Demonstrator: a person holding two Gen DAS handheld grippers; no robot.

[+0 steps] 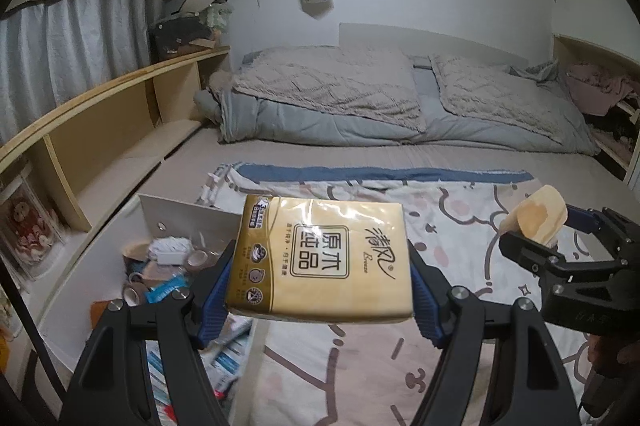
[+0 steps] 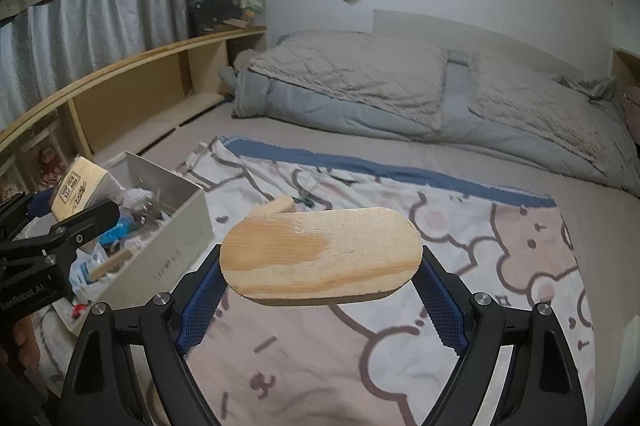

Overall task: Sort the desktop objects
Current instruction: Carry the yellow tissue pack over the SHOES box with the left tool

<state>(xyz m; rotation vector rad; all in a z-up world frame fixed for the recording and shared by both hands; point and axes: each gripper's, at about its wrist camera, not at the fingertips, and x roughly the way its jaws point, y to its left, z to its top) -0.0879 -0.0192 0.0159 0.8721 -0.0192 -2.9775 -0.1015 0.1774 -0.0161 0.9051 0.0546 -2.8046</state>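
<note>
Plastic-wrapped golden tissue pack (image 1: 320, 258), soft and rectangular, sits clamped in the left gripper (image 1: 320, 290) above the cartoon-print blanket (image 1: 460, 226), while the right gripper (image 2: 320, 290) clasps a smooth oval wooden board (image 2: 320, 254), beside a cluttered, seemingly cardboard box (image 2: 168, 238).

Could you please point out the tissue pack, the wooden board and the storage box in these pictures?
tissue pack (image 1: 320, 258): left wrist view, middle of its printed gold face.
wooden board (image 2: 320, 256): right wrist view, centre of its flat top.
storage box (image 2: 176, 250): right wrist view, its bare outer side wall.
</note>
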